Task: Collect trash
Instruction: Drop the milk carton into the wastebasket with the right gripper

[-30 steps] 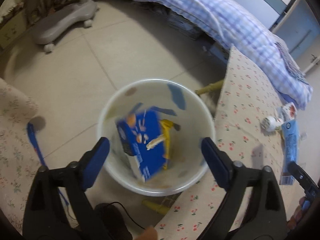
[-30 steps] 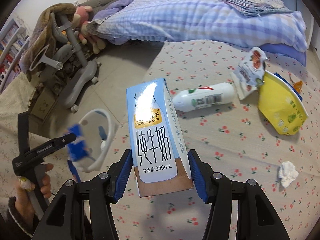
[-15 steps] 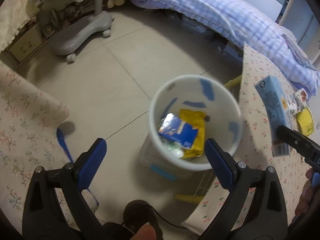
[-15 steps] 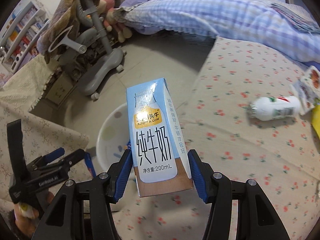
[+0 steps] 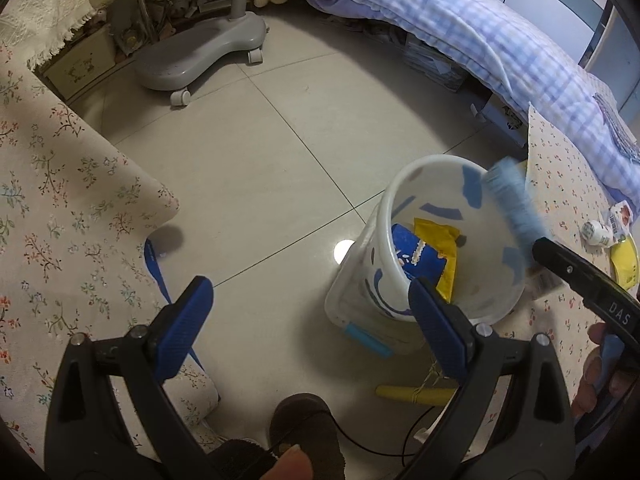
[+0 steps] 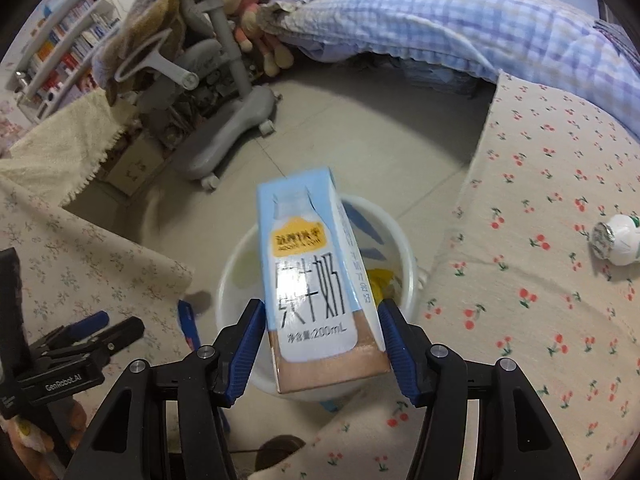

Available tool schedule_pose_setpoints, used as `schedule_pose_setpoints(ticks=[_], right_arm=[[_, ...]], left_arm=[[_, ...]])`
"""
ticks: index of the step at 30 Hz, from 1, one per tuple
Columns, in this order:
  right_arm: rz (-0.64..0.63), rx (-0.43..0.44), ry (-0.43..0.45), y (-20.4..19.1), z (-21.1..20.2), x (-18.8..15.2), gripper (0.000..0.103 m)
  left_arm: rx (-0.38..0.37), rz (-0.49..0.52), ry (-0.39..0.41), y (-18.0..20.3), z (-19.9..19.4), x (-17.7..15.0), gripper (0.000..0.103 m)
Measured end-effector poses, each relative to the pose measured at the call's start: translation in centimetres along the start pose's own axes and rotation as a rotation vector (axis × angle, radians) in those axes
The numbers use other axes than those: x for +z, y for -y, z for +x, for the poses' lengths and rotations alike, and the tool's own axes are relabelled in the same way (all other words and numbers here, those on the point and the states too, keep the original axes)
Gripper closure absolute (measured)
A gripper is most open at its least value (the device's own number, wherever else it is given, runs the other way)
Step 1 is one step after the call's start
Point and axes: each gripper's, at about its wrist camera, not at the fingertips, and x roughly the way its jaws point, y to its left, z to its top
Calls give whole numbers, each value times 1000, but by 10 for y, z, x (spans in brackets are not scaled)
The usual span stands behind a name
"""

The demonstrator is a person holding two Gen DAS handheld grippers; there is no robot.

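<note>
A light-blue milk carton (image 6: 308, 280) stands tilted and blurred between the fingers of my right gripper (image 6: 320, 312), whose jaws are opening. The pads no longer seem to press it. It hangs over the white bin (image 6: 232, 264). In the left wrist view the same carton (image 5: 514, 204) sits above the bin's right rim (image 5: 400, 184). A blue packet (image 5: 416, 256) and a yellow wrapper (image 5: 440, 236) lie inside. My left gripper (image 5: 308, 284) is open with nothing in it, over the floor left of the bin, also seen as the left gripper (image 6: 120, 322).
A cherry-print table (image 6: 540, 280) beside the bin holds a white bottle (image 6: 618, 246) and a yellow packet (image 5: 624, 260). A grey chair base (image 5: 200, 60) stands on the tiled floor behind. Floral cloth (image 5: 60, 200) covers furniture on the left. A slippered foot (image 5: 304, 420) is below.
The right gripper carried the carton from over the table to above the bin, and the carton now tilts loose between the fingers. The left gripper drifted left, away from the bin.
</note>
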Motion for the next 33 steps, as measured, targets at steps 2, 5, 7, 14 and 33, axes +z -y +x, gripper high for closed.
schedule_pose_setpoints(ticks=[2, 5, 7, 14, 33], right_arm=[[11, -1, 8, 1, -3, 0, 33], [11, -29, 14, 4, -11, -2, 33], [11, -56, 22, 8, -21, -4, 32], [55, -167, 45, 39, -64, -16, 29], [273, -384, 89, 197, -169, -55, 27]], left_arm=[[-12, 10, 4, 2, -3, -1, 5], [-15, 24, 12, 7, -7, -2, 5], [-29, 28, 12, 11, -10, -2, 5], [-89, 56, -9, 34, -15, -4, 5], [-185, 268, -27, 179, -23, -6, 5]])
